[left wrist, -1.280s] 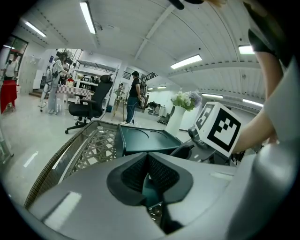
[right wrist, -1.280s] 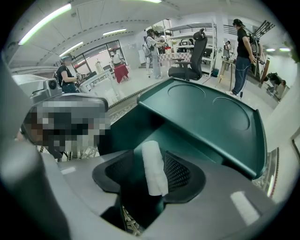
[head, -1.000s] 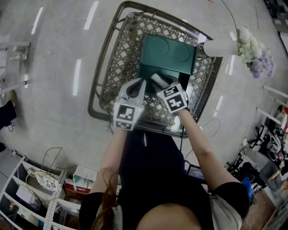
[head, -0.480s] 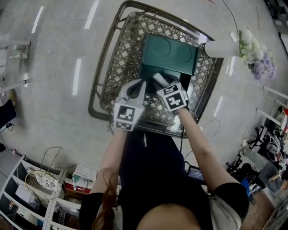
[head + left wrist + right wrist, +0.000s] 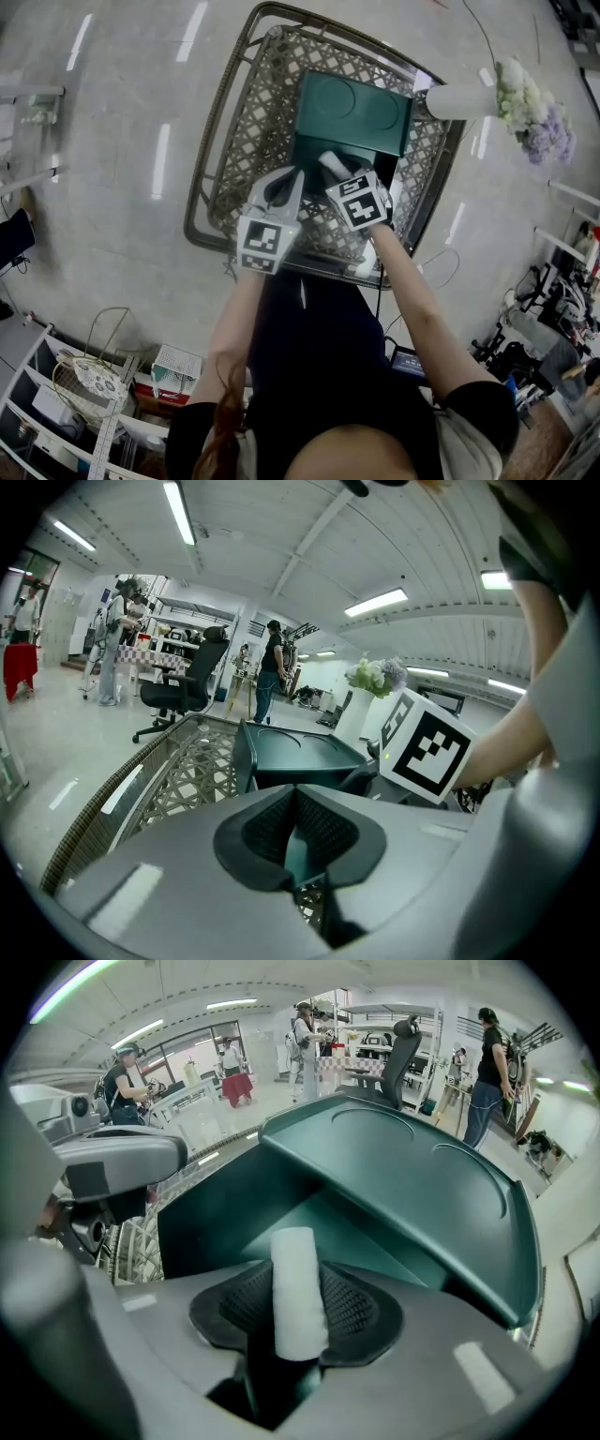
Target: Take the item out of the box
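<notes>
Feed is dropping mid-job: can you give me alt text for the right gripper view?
A white roll sits pinched between the jaws of the right hand-held gripper, which have just been closing on it. Behind is the open dark green box, its lid raised.

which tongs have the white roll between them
The right tongs: their jaws have just been closing on the white roll. The left tongs pinch the green box wall instead.
</notes>
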`<state>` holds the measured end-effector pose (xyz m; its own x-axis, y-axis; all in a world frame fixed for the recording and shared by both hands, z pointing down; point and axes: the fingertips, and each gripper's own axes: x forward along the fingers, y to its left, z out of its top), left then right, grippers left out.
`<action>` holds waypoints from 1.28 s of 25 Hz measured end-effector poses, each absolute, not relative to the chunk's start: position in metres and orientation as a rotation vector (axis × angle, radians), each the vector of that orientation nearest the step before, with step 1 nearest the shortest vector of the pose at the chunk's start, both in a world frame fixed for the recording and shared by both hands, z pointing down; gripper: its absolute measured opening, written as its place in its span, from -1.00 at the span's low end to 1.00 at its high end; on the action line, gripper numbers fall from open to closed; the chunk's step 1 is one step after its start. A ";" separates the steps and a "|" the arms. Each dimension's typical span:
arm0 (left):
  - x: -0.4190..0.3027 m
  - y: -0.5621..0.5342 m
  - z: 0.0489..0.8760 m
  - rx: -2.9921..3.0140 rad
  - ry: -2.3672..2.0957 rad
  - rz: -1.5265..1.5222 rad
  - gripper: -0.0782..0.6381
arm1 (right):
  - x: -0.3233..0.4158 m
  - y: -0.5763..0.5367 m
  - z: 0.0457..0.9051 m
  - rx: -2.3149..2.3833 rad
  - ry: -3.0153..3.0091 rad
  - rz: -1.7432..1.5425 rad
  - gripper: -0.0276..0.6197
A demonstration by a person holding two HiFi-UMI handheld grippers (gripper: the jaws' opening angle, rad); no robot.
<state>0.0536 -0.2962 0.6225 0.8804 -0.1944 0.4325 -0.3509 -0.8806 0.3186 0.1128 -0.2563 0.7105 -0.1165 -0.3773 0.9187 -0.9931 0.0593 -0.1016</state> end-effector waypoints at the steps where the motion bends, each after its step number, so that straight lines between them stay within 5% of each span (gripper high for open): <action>1: 0.053 -0.296 0.623 2.656 -0.403 0.555 -0.75 | 0.113 -0.257 0.711 1.402 -1.597 1.050 -0.43; 32: 0.044 -0.280 0.610 2.657 -0.459 0.535 -0.75 | 0.114 -0.253 0.677 1.438 -1.653 0.926 -0.49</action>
<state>0.0441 -0.2797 0.6100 0.8734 -0.2359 0.4260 -0.3849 -0.8703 0.3073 0.1138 -0.2534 0.6773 -0.0932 -0.4551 0.8856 -0.9929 0.1089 -0.0485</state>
